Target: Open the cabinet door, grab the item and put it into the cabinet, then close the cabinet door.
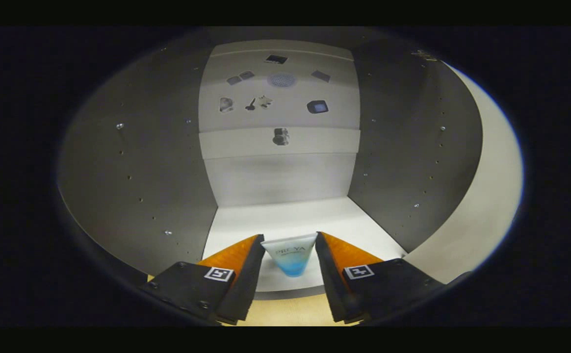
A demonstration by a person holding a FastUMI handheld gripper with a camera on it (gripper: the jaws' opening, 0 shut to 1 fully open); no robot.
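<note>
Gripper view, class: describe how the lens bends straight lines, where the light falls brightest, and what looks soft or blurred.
Gripper view: the fisheye bows the grey cabinet side walls outward; the white cabinet floor is lit brightest; the small dark marks on the pale back panel look soft and unreadable; the white-and-blue tube sits fairly sharp between the gripper jaws, which touch its sides.

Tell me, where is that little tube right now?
In the gripper view, the tube sits between the jaws of the gripper, which grip it on both sides, just above the cabinet's pale floor.
</note>
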